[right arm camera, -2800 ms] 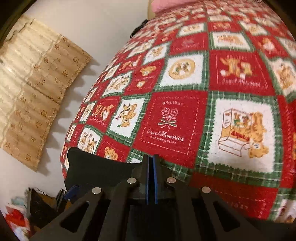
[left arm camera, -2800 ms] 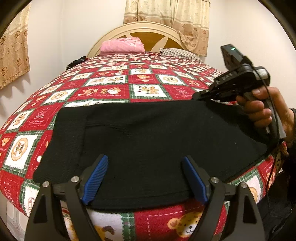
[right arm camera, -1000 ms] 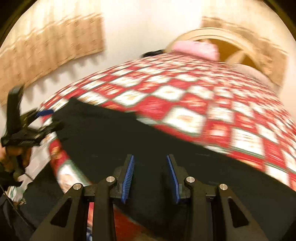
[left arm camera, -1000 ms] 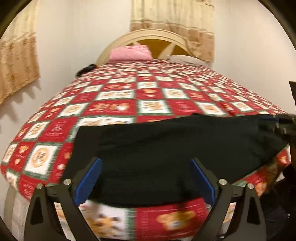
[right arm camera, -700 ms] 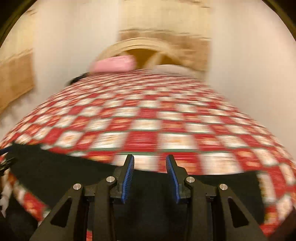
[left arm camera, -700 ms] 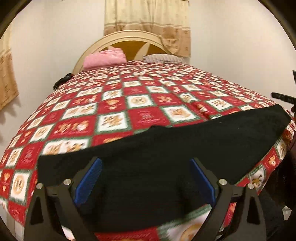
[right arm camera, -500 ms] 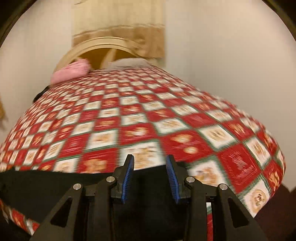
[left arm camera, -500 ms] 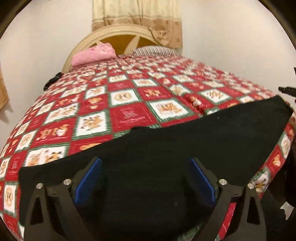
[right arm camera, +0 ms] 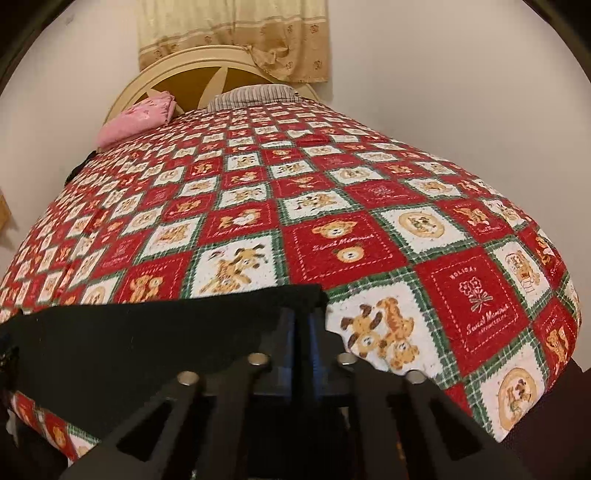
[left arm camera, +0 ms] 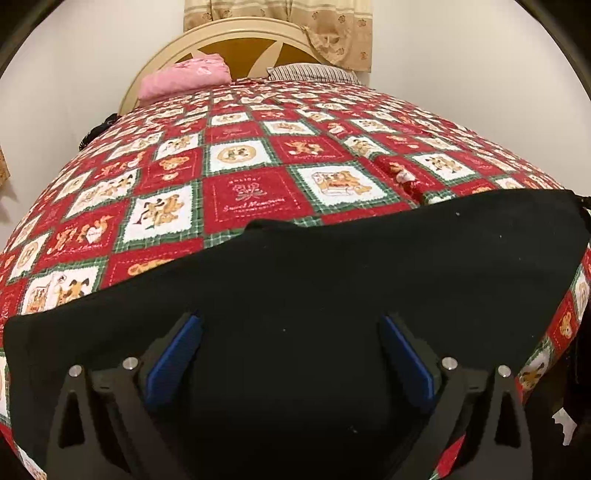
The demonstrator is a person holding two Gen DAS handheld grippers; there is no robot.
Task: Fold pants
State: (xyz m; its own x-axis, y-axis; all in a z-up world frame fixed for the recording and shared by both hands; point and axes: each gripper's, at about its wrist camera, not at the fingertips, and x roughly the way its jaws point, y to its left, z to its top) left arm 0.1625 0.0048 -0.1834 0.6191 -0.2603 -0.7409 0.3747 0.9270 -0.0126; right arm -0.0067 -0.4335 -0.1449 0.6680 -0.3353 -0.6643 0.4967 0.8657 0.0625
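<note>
The left gripper, a black two-finger tool with blue pads, tilts downward over the black knitted pants, its jaws spread wide with nothing pinched between them; the dark cloth lies beneath and between the fingers, and whether the tips touch it cannot be told; the right gripper, likewise black with blue pads, also angles down at the near right corner of the pants, its jaws pressed together on the edge of the black fabric, which bunches up just in front of the fingertips; the pants lie flat in a long band along the near edge of the red, white and green patchwork bedspread with bear pictures, one end at the right gripper and the rest running leftward in the right wrist view; beyond the pants the bedspread stretches bare toward the far end; there a pink folded cloth and a grey striped pillow rest against the cream curved wooden headboard; behind the headboard hangs a beige patterned curtain on the pale wall.
</note>
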